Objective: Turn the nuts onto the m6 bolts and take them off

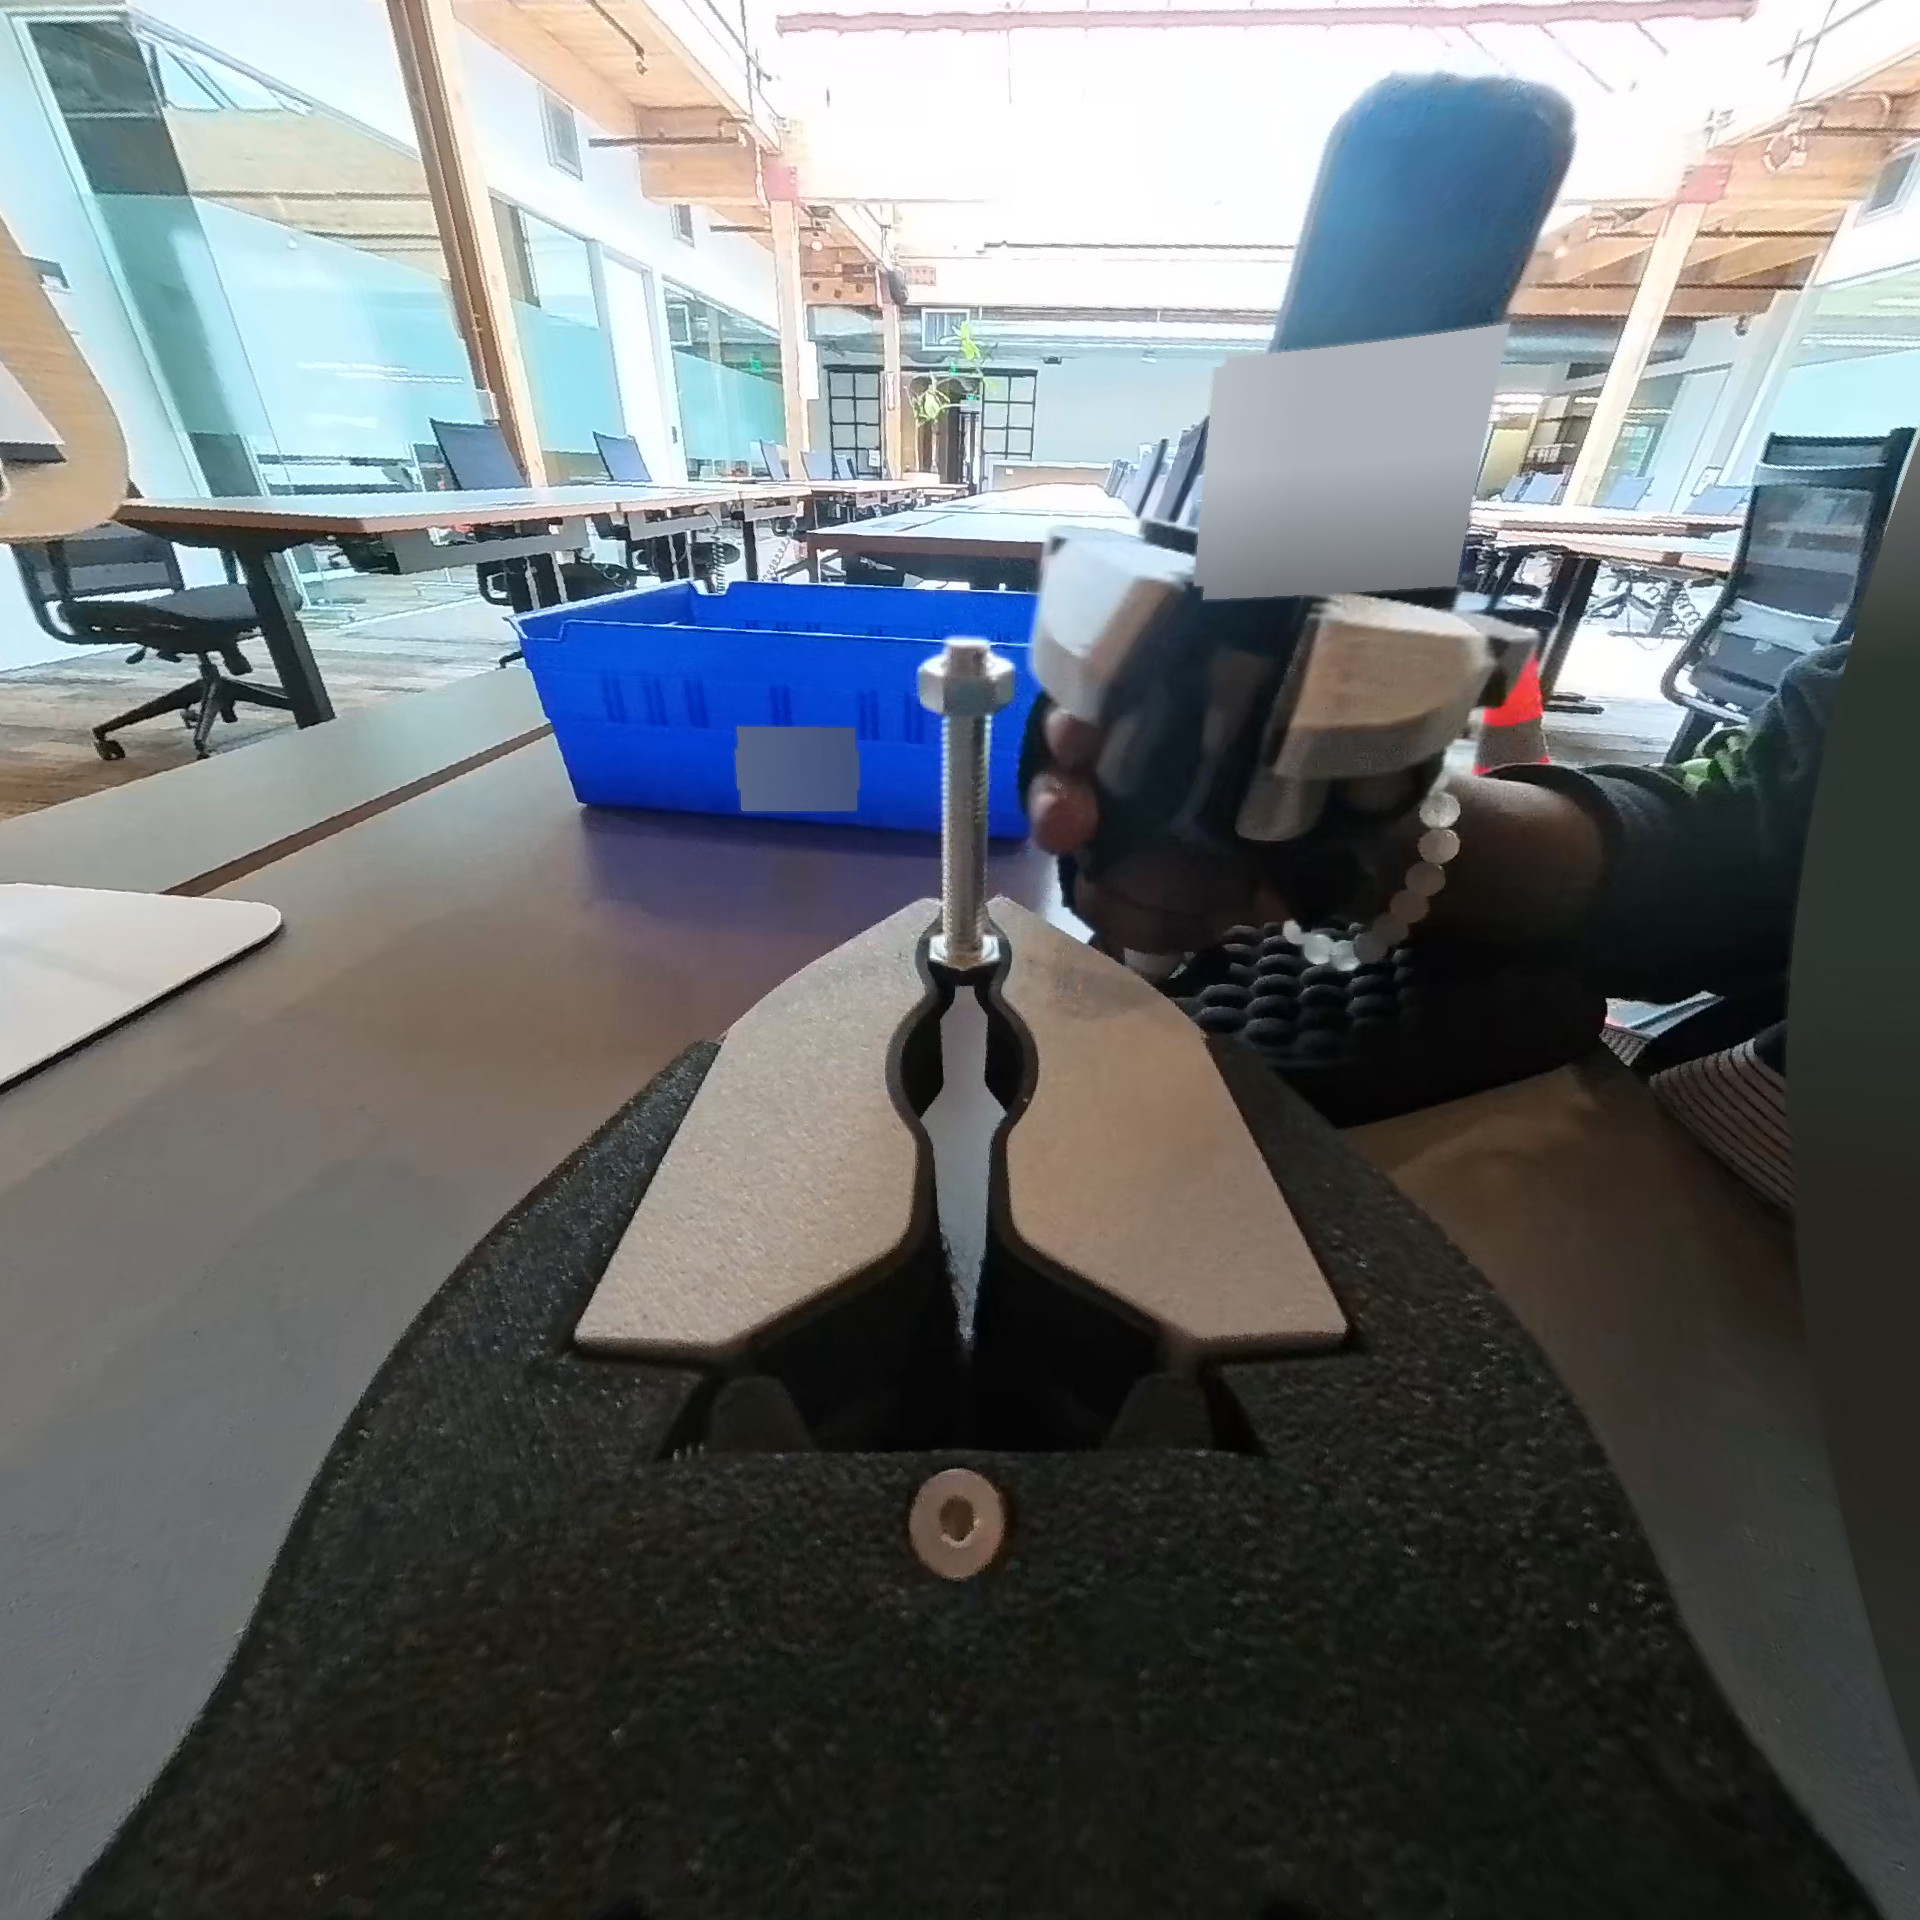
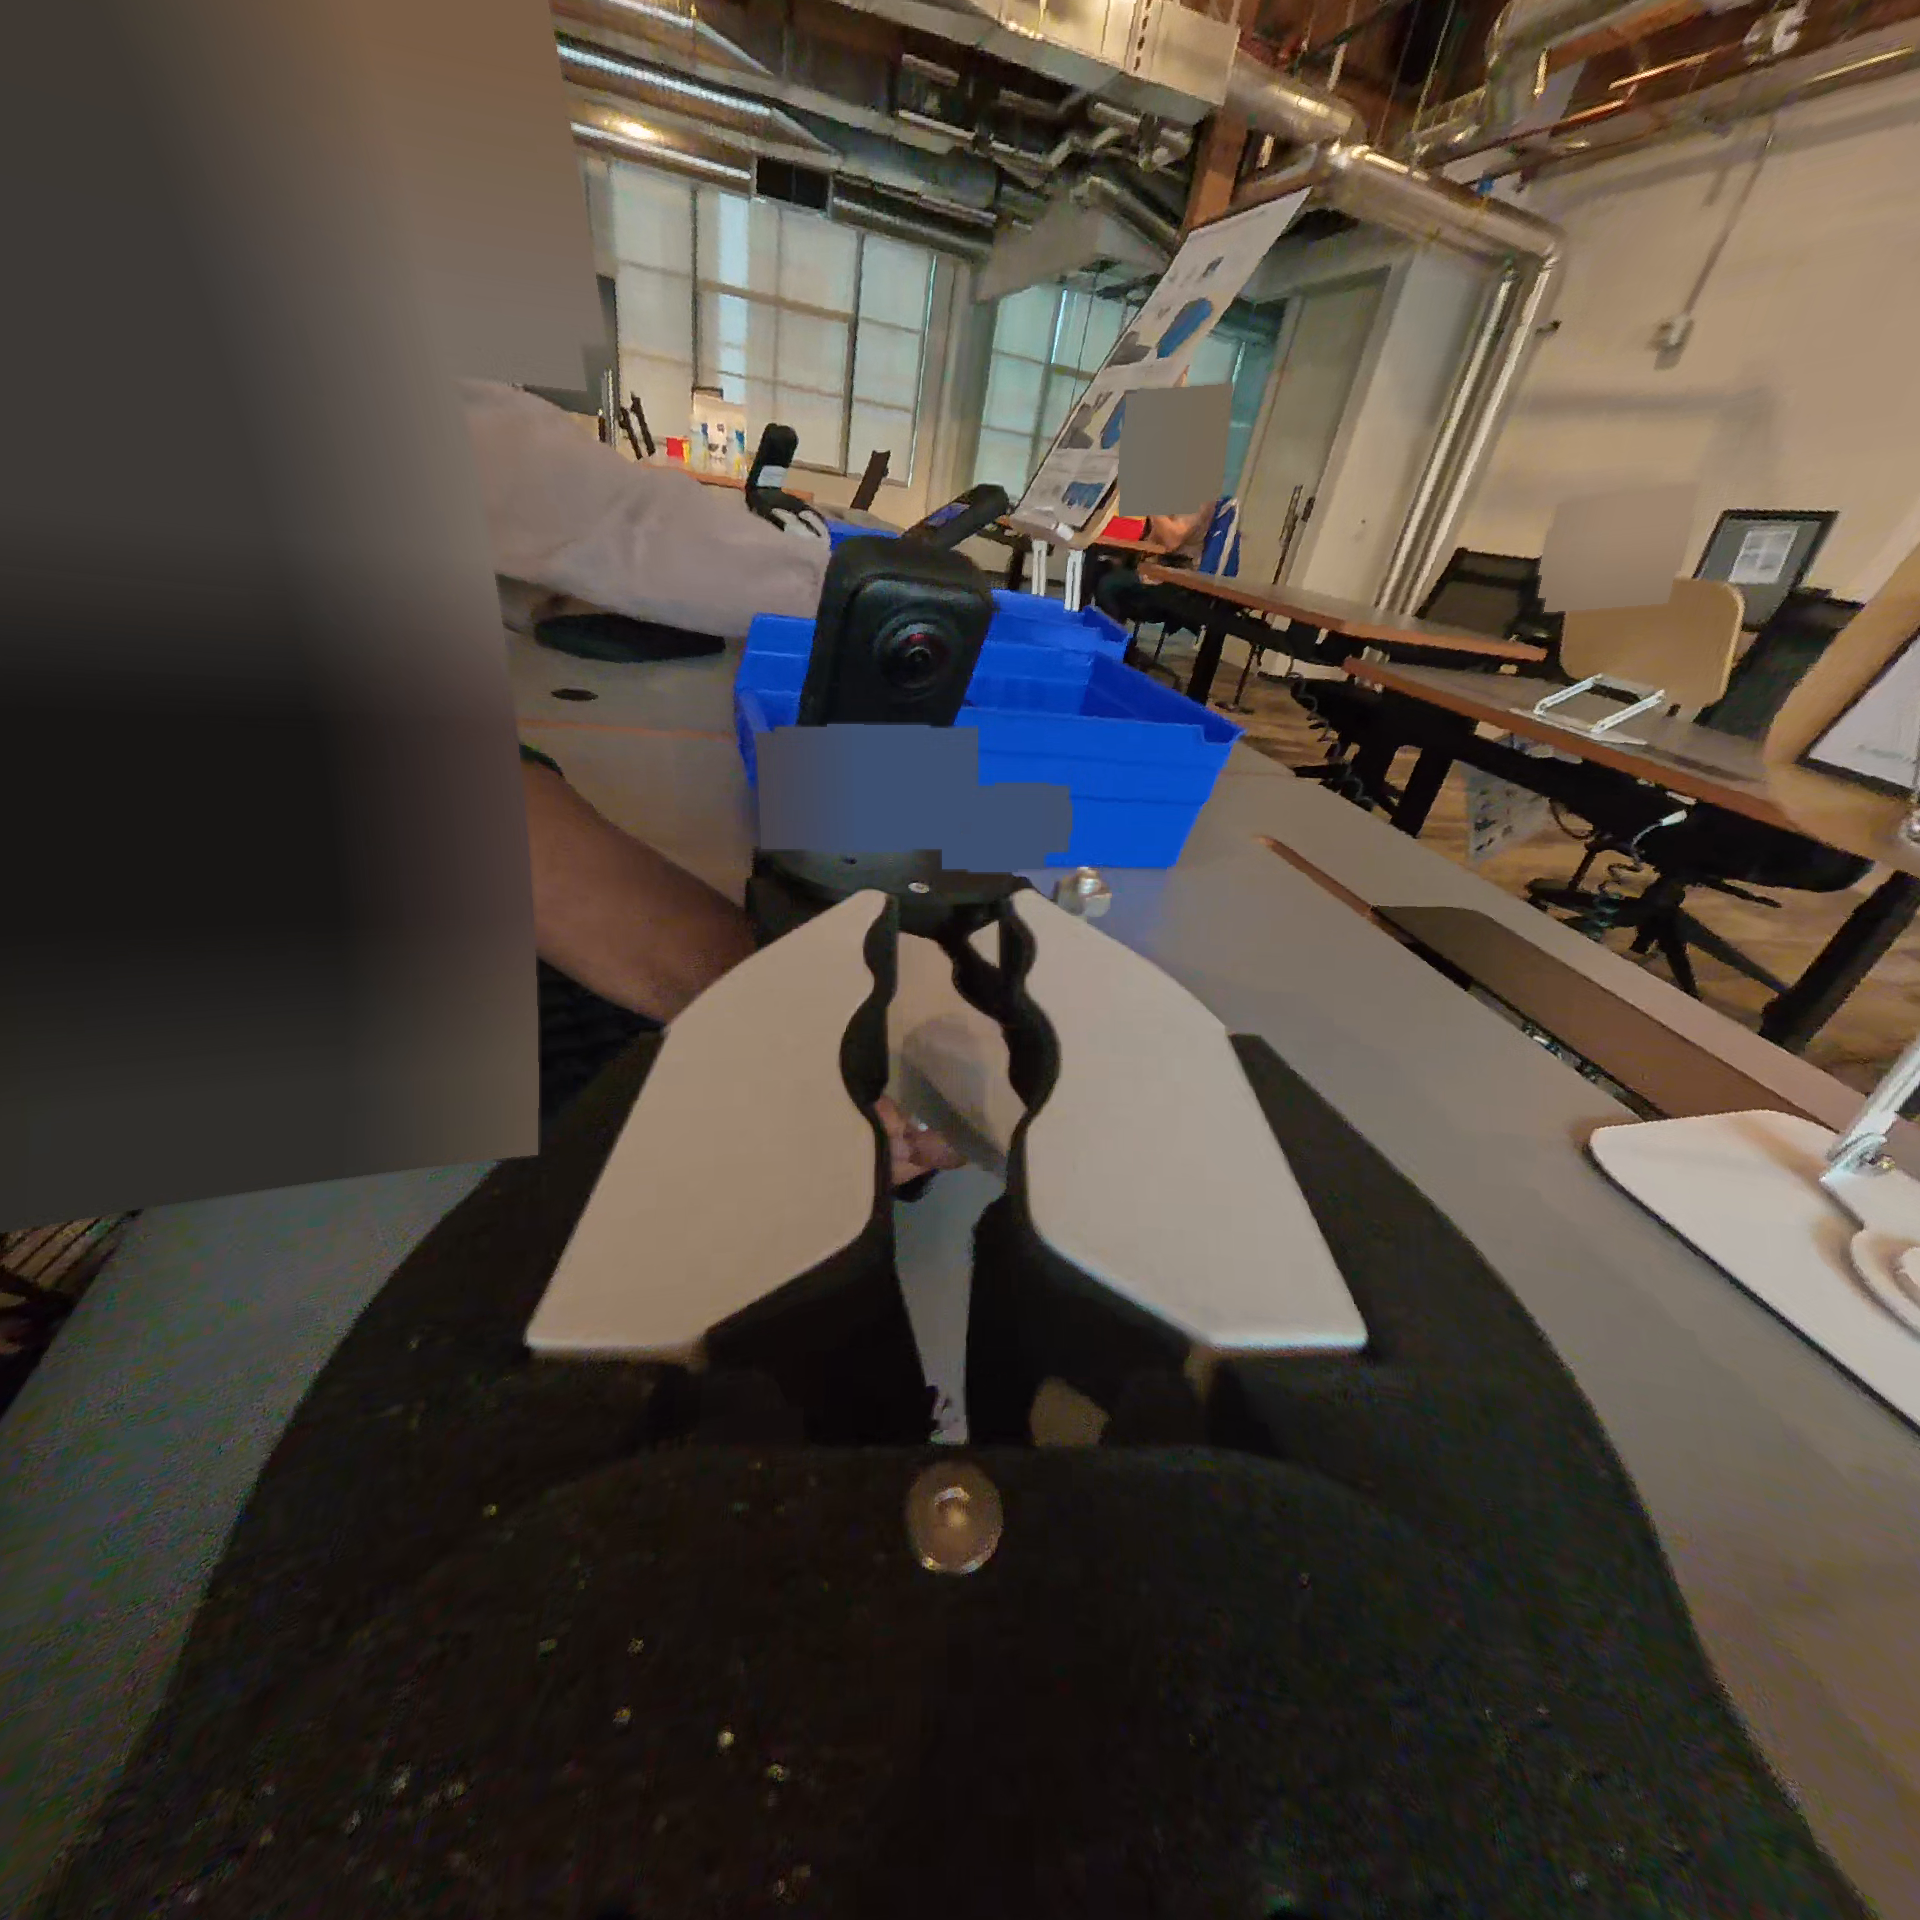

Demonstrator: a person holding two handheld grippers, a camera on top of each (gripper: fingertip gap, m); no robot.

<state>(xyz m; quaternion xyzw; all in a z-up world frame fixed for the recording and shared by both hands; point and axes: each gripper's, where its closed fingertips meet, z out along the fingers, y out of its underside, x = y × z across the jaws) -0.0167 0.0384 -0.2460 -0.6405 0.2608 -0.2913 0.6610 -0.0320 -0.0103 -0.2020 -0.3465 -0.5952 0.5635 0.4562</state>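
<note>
In the left wrist view my left gripper [image 1: 964, 951] is shut on the hex head of a silver bolt [image 1: 966, 810]. The bolt stands upright from the fingertips. A silver nut [image 1: 966, 681] sits near its top end. My right gripper [image 1: 1236, 707] is blurred, held in a gloved hand [image 1: 1143, 873] just right of the bolt and clear of it. In the right wrist view my right gripper [image 2: 948, 909] has its fingers a little apart with nothing between them. The nut [image 2: 1081, 891] shows just right of its right fingertip [image 2: 1023, 920]. The left gripper's camera [image 2: 904, 649] faces me.
A blue bin [image 1: 727, 675] stands on the dark table [image 1: 416, 1039] behind the bolt; it also shows in the right wrist view [image 2: 1122, 769]. A white pad [image 1: 125, 956] lies at the left. Another person's sleeve [image 2: 644, 540] reaches across the table behind. There is about 6 cm between the tips of the two grippers.
</note>
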